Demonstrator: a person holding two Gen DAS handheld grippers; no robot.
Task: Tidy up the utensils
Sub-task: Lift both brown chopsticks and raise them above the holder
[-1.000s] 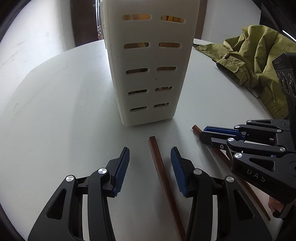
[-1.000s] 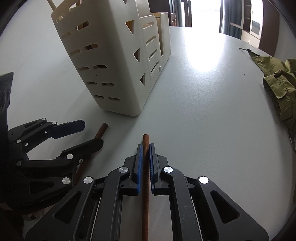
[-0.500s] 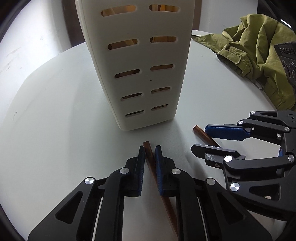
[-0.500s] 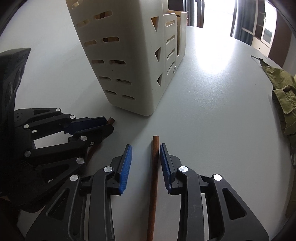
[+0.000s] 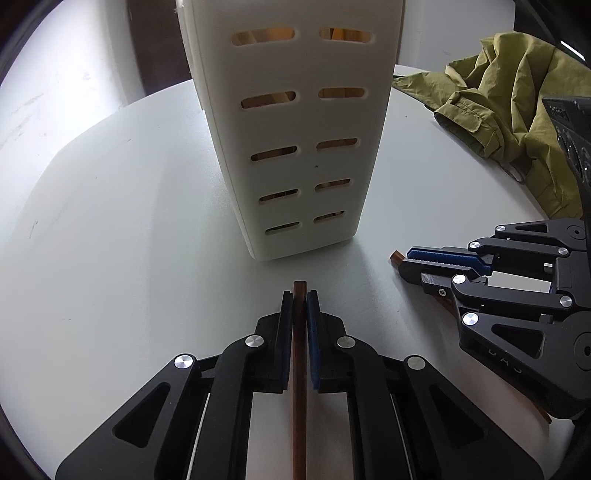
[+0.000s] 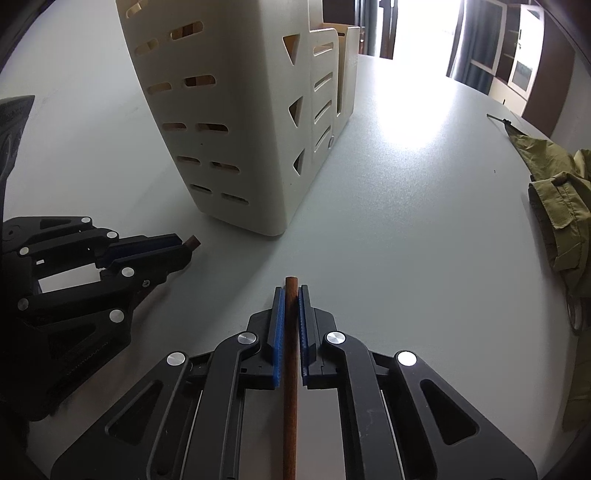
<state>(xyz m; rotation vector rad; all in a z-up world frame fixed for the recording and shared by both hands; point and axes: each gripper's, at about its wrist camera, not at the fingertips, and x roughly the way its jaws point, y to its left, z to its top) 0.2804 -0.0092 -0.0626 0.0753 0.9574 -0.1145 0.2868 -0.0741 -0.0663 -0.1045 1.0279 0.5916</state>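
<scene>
Pale round table (image 6: 406, 229) — window glare (image 6: 417, 26), dark wooden cabinets (image 6: 517, 62) beyond

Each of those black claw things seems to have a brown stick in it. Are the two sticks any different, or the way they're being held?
The left gripper is shut on a chopstick with a squarish tip; the right gripper is shut on a chopstick with a rounder tip. The left one's tip points at the white utensil holder; the right one's points past its corner, along the table. Both are slim, brown and gripped near the tip.
</scene>
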